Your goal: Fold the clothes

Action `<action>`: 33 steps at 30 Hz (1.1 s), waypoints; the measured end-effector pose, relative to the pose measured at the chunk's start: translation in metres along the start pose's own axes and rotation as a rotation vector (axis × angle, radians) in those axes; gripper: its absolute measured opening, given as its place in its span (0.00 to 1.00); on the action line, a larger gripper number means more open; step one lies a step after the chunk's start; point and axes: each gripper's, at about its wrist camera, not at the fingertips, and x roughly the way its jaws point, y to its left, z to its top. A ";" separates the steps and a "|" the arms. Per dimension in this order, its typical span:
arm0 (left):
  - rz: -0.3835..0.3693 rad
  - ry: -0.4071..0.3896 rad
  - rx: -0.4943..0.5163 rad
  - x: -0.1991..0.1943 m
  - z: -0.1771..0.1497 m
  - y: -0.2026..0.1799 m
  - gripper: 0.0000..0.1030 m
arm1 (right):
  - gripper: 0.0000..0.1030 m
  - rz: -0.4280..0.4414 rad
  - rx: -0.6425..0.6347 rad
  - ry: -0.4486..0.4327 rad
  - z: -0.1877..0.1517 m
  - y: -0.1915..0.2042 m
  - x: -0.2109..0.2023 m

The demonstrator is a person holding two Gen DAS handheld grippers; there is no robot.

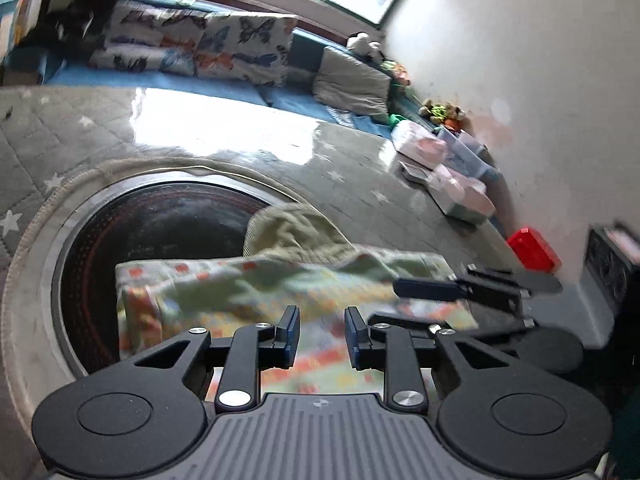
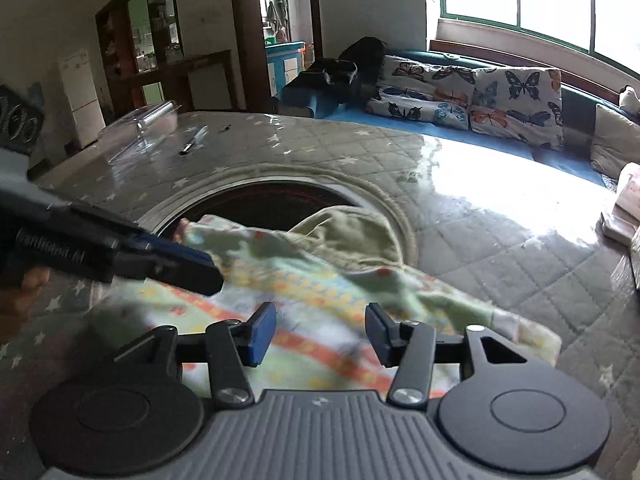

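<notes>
Both tools are open and hold nothing. The left tool (image 1: pixel 322 336) and the right tool (image 2: pixel 321 334) hover just over the patterned cloth (image 2: pixel 320 304). It lies rumpled on the near part of the bench (image 2: pixel 480 232), half over a round dark plate (image 2: pixel 260 200). The cloth looks soft, light and floppy, so pinching 2 near corners seems best. A green cloth (image 2: pixel 352 236) lies just behind it.
</notes>
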 end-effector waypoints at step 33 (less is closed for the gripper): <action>0.128 -0.101 0.117 -0.021 -0.072 -0.014 0.48 | 1.00 -0.078 -0.033 -0.037 -0.064 0.005 -0.040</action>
